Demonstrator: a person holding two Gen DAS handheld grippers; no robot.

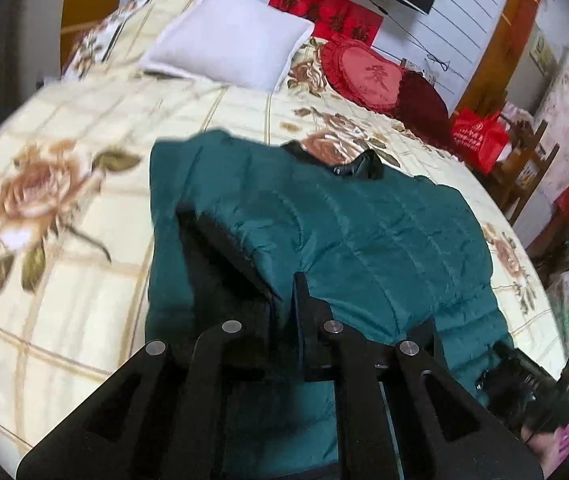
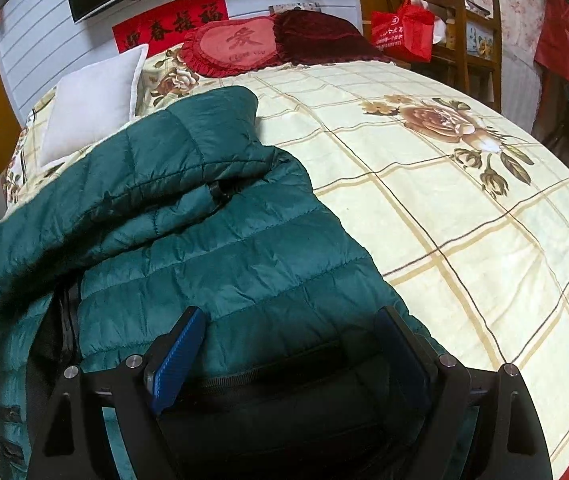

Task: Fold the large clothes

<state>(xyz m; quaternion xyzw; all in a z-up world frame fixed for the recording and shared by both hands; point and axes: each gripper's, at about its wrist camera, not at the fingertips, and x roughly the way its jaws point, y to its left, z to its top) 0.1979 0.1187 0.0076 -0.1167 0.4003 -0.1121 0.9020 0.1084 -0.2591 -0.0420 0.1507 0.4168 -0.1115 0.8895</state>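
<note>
Left hand-held gripper (image 1: 284, 300) — clamped on jacket (image 1: 364, 232)

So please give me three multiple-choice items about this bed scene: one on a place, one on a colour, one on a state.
1. Where does the jacket lie?
A. on the bed
B. on a chair
C. on the floor

2. What colour is the square pillow?
A. red
B. white
C. green

3. How do the jaws of the right gripper stand?
A. shut tight with nothing between
B. hidden from view
C. wide open over the jacket hem

Answers:
1 A, the green jacket spreads over the flowered bed cover.
2 B, the pillow near the wall is plain white; the red cushion is heart-shaped.
3 C, the right wrist view shows the two fingers far apart with fabric below them.
</note>
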